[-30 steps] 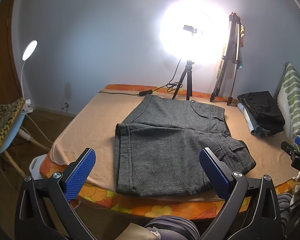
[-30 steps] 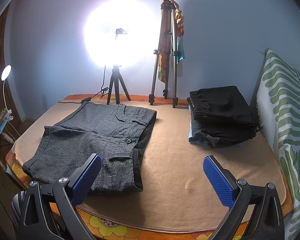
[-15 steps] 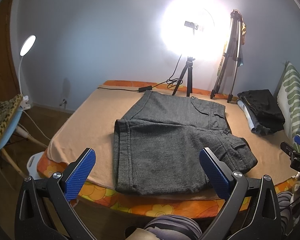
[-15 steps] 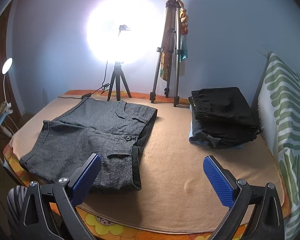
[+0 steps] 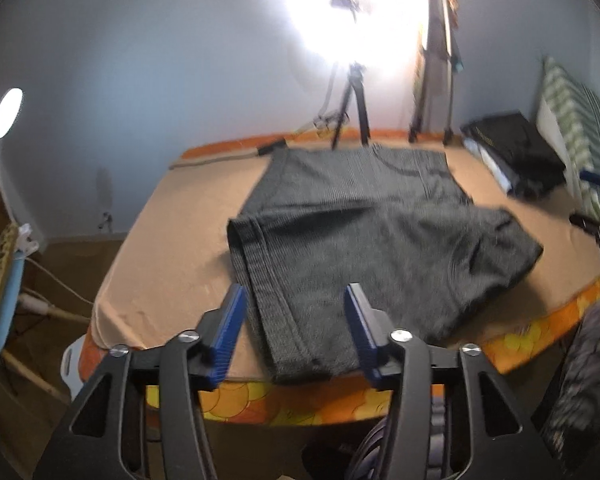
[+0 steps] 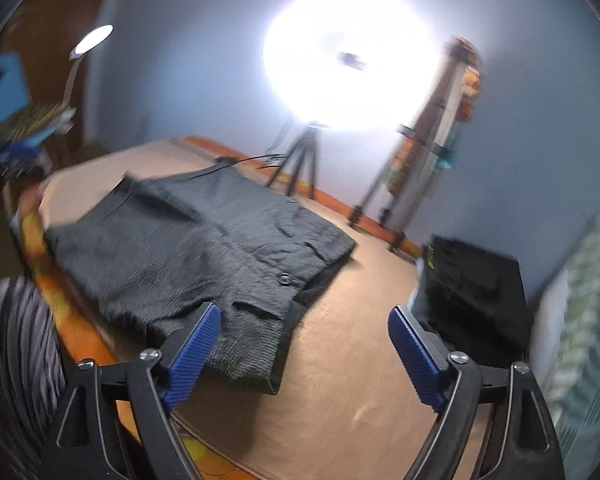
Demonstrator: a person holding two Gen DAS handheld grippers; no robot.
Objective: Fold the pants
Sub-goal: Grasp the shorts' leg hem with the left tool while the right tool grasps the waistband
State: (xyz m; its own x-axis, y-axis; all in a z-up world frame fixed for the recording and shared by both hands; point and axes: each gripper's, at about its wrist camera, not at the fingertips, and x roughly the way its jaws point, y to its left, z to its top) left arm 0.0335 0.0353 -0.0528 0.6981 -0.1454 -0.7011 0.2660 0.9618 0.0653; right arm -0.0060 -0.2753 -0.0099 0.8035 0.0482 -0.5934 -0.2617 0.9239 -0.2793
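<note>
Dark grey woven shorts (image 5: 364,240) lay flat mid-frame on the tan-covered bed (image 5: 172,240). Left hand-held gripper (image 5: 296,332) hovered part-open over their near hem. Right hand-held gripper (image 6: 304,356) gaped wide, lower centre, empty.

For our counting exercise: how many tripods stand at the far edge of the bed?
2. A short black tripod stands under the bright ring light; a taller grey tripod stands just right of it, nearer the stack of folded clothes. Glare may hide others.

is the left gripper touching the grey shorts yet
Cannot tell. In the left wrist view the left gripper is open, its fingers straddling the near hem of the grey shorts, but motion blur hides any contact or gap.
</note>
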